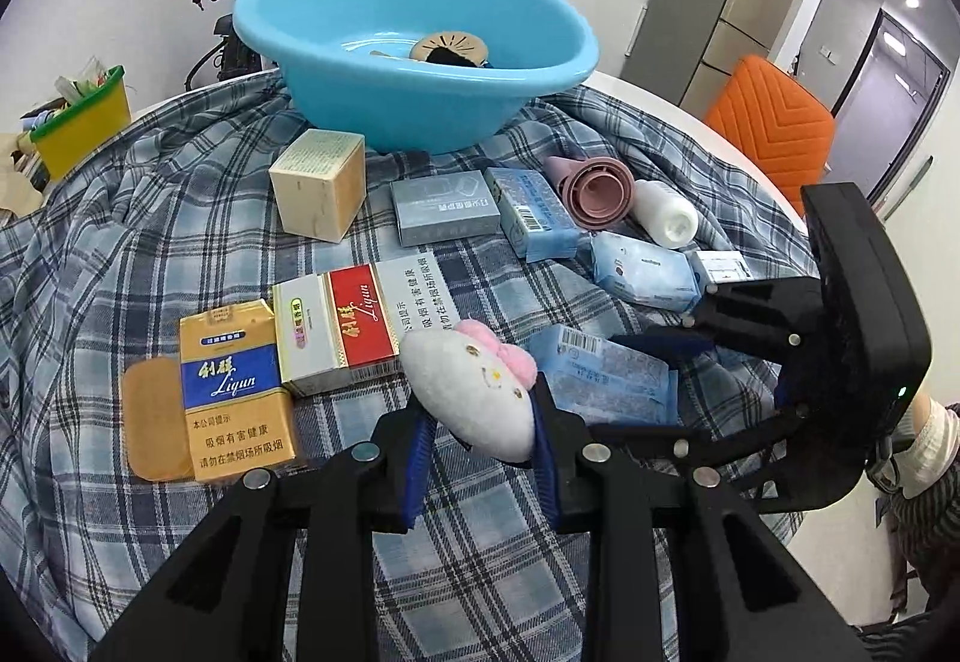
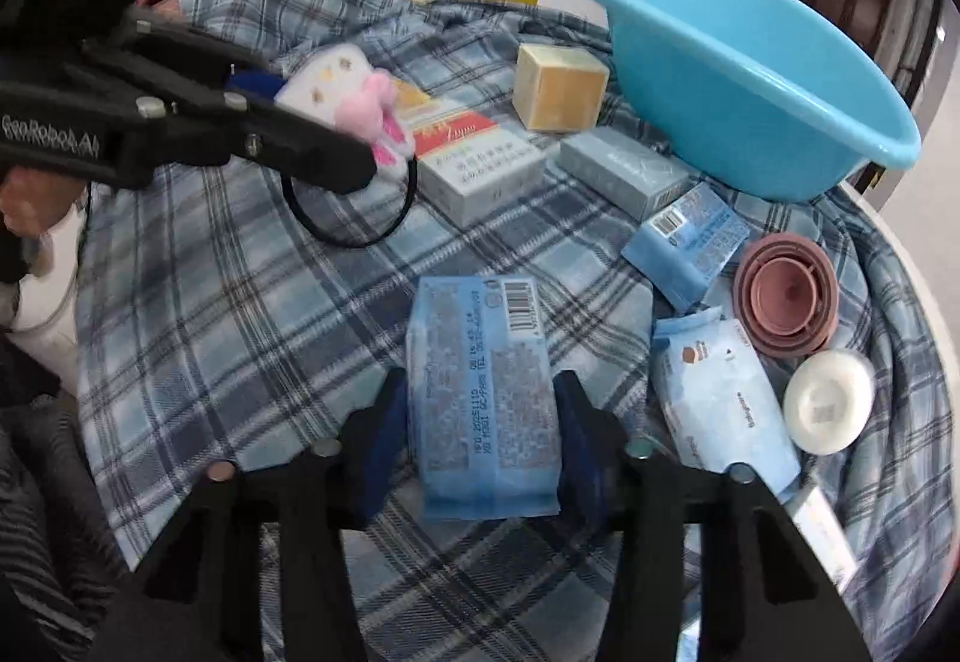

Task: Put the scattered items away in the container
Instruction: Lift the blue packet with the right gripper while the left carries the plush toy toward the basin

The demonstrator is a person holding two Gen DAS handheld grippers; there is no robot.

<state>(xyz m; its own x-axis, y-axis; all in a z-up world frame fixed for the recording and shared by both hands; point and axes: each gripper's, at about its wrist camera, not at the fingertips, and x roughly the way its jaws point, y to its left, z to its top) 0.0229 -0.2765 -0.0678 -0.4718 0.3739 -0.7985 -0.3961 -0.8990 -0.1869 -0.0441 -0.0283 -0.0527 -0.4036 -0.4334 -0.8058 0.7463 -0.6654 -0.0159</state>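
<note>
L gripper (image 1: 480,458) is clamped on a white plush cat-face hair tie (image 1: 474,389), blue pads pressing both sides; pink bow on one ear, small yellow star marks, black elastic loop hanging below it in the right wrist view. It's held up off the plaid cloth (image 1: 180,218), near the red/white cigarette box (image 1: 351,329). R gripper (image 2: 477,446) has its pads either side of a light-blue tissue pack (image 2: 486,398), barcode side up, lying on the cloth; pads look touching the pack's edges, but can't tell if it's really squeezing.

Rest, big to small:
- Blue plastic basin (image 1: 414,98) at far side of table, sits on the cloth; a round tan/black brush-like item inside.
- Tan cube box (image 1: 318,185) just in front of basin.
- Gold cigarette pack (image 1: 237,392), flap open, beside the red/white box.
- Grey-silver flat box (image 1: 447,209), w/ a blue barcode box (image 1: 531,212) just beside it.
- 2nd tissue pack (image 2: 720,404) w/ a brown logo, R of the gripped one.
- Mauve collapsible cup (image 2: 786,296) on its side, touching a white bottle (image 2: 828,401).
</note>
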